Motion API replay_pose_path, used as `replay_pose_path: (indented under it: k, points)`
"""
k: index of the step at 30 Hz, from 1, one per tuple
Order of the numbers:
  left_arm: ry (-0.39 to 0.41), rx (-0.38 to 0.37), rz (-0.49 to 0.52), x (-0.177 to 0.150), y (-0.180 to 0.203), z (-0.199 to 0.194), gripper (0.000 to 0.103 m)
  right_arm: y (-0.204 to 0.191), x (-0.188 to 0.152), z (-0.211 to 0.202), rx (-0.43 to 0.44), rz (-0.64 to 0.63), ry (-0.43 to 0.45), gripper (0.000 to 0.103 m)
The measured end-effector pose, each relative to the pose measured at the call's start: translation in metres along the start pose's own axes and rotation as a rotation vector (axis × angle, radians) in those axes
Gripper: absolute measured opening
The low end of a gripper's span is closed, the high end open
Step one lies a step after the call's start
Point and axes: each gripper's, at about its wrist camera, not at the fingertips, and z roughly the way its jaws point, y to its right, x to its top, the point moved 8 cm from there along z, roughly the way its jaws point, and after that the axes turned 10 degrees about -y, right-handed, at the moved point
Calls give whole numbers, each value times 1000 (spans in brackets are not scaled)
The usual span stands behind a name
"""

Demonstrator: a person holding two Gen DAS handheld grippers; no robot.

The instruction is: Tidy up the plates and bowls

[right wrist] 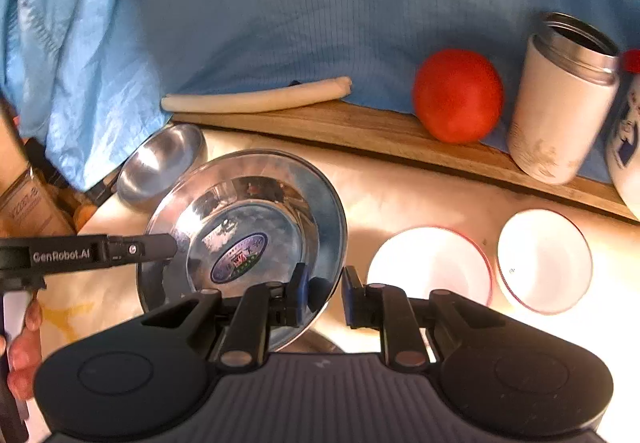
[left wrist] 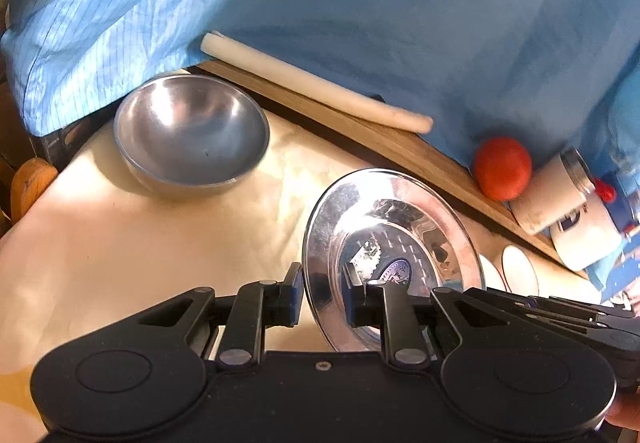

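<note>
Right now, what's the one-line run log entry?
left gripper: shut on steel plate rim | right gripper: shut on opposite rim | plate: lifted, tilted | steel bowl: on table

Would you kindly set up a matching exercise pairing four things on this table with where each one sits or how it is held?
Things:
1. shiny steel plate
2. tomato
3. steel bowl
4. white bowls

Places:
A. on the wooden board beside the white canister
B. side by side on the cloth, right of the plate
C. gripped at its rim by both grippers
D. empty, by the blue fabric's edge

Pairs: 1-C, 2-A, 3-D, 4-B
</note>
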Motion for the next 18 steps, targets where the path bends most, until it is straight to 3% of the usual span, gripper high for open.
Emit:
replay_pose_path:
  k: [18]
  points:
    - [-75,-18,117,-38,28,-19,21,19,-60,-32,37,-5,-38,20]
